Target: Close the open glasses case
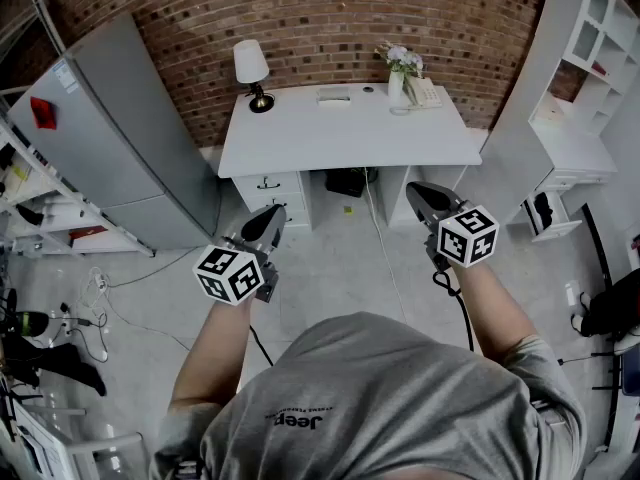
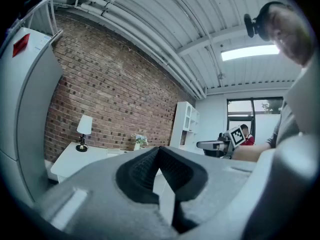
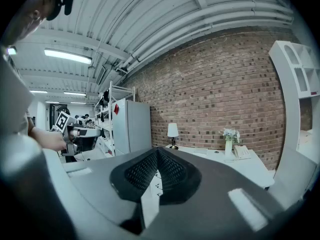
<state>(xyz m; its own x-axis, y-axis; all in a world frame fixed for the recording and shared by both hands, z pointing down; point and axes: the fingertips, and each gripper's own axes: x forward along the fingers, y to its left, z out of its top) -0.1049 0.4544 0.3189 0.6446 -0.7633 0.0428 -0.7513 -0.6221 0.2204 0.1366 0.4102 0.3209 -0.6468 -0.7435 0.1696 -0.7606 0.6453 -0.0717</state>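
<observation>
Head view: the person looks steeply down at both grippers, held out over a grey floor. The left gripper (image 1: 271, 213) and the right gripper (image 1: 416, 191) each have their jaws pressed together on nothing. Each carries one marker cube, two in all. The grey T-shirt (image 1: 380, 398) below them bears the word "Jeep", seen upside down. Well ahead of both grippers stands one white desk (image 1: 350, 143) against a brick wall (image 1: 330, 13). On it are one lamp (image 1: 252, 73), one vase of flowers (image 1: 401, 73) and one telephone (image 1: 426, 92). Between lamp and vase lies a pale flat oblong (image 1: 333, 95), too small to tell whether it is the glasses case. To the left of the left gripper is a grey fridge (image 1: 130, 138) with a red label (image 1: 43, 111) whose print cannot be read.

Left gripper view: the left gripper (image 2: 160, 153) has its jaws closed and empty. Beyond its tips are the lamp (image 2: 84, 130) and the flowers. To its right is the right gripper (image 2: 215, 145).

Right gripper view: the right gripper (image 3: 157, 155) has its jaws closed and empty. Ahead are the lamp (image 3: 172, 132), vase (image 3: 229, 145) and telephone (image 3: 242, 151). To its left are the fridge (image 3: 134, 129) and the left gripper (image 3: 82, 132).
</observation>
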